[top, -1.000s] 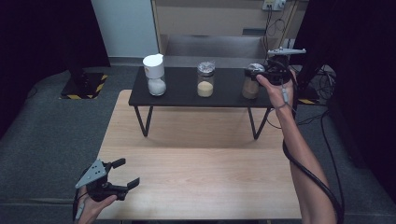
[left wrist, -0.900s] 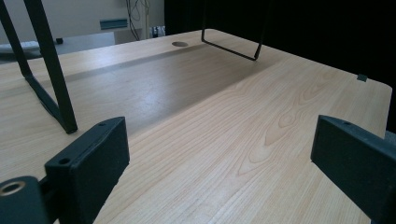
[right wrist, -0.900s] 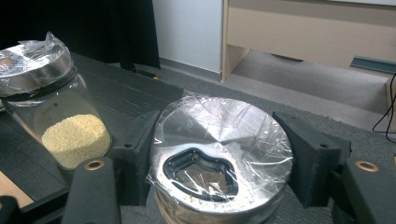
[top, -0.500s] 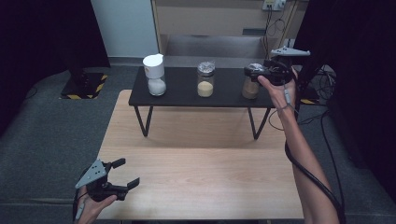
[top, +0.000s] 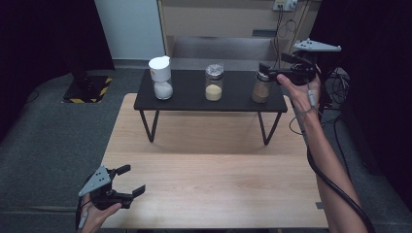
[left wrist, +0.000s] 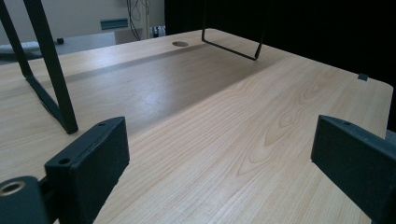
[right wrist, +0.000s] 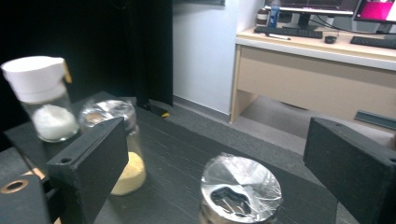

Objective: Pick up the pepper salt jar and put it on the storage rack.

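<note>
Three jars stand on a low black table (top: pixel 194 94): a white-capped jar of white powder (top: pixel 162 80) (right wrist: pixel 46 100), a jar of yellow grains (top: pixel 213 87) (right wrist: pixel 133 156), and a foil-topped brown jar (top: pixel 261 91) (right wrist: pixel 240 189). My right gripper (top: pixel 269 73) (right wrist: pixel 217 140) hovers just right of and above the brown jar. Its jaws have just been opening and stand wide, with the foil lid below them and untouched. My left gripper (top: pixel 132 179) (left wrist: pixel 219 140) rests open over the wooden table (top: pixel 218 170) at the near left corner, holding nothing.
The black table's thin metal legs (left wrist: pixel 51 79) stand on the wooden table. A beige desk (right wrist: pixel 322 79) with a keyboard and monitors lies behind. Cables (top: pixel 335 92) trail at the right, and dark curtains flank both sides.
My right gripper drew back to the right and slightly up from the brown jar's lid, and its jaws spread apart. The left gripper stayed put.
</note>
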`<act>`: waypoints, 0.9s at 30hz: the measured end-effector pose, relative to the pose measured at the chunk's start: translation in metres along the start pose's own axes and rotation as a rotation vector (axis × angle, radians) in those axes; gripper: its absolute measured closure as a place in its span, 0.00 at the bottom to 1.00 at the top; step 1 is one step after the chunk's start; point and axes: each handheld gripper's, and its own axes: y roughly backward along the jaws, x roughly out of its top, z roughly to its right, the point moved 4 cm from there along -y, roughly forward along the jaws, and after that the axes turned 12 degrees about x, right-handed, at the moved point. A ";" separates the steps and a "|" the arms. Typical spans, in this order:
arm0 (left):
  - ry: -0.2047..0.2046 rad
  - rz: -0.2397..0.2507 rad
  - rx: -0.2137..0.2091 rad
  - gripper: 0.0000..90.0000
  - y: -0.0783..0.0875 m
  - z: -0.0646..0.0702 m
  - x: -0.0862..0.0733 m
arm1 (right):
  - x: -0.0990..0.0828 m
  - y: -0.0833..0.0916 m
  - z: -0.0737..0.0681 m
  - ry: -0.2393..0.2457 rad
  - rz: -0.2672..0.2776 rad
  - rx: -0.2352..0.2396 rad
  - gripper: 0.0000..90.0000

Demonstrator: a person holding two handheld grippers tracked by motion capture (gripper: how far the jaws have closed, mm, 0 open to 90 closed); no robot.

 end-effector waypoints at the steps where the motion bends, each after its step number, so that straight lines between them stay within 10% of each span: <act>1: 0.001 0.000 0.000 0.03 0.000 0.000 0.000 | 0.001 0.002 -0.001 0.005 -0.001 0.003 0.08; 27: -0.003 0.000 0.001 0.03 0.000 0.001 0.001 | -0.026 0.052 -0.043 0.091 0.008 0.125 0.08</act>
